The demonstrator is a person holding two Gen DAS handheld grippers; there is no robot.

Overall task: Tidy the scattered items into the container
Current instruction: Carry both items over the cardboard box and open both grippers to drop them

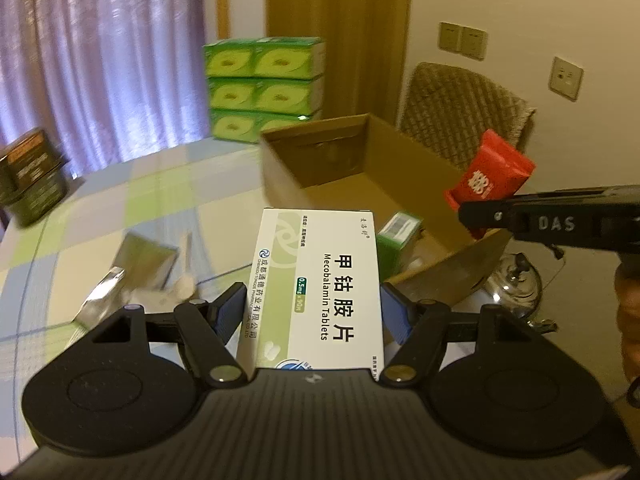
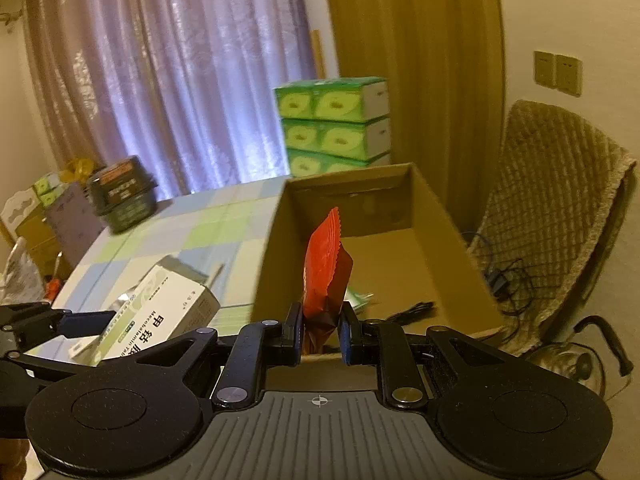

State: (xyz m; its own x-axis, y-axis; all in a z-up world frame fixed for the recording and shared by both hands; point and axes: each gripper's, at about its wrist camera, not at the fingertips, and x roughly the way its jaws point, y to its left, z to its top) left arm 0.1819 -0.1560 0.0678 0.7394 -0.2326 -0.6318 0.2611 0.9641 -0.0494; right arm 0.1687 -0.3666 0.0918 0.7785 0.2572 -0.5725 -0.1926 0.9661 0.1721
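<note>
On my far left a dark green tin sits at the table's edge, blurred in both views; only my right camera shows the clutter of boxes and bags beyond it. Nearer, a silvery foil pack lies on the checked cloth, too smeared for me to read.

My left gripper has its fingers clamped on the two long sides of the white Mecobalamin tablet box, which juts forward between the blue pads toward the near wall of the cardboard box. From the right camera I see the same tablet box from the side, held above the table just left of the carton; its near end is cut off behind my gripper body.

Inside the carton the left view shows a small green box on the floor, while the right view only shows a sliver of green and a dark cable that I cannot make out from the left.

My right gripper pinches the lower end of the red sachet, which stands up on edge between the fingers, over the carton's near rim. The left view shows its printed face above the gripper arm, over the carton's right wall.

Rightmost, a chair with a woven cover stands beside the carton, with a glass object below that I cannot identify.
</note>
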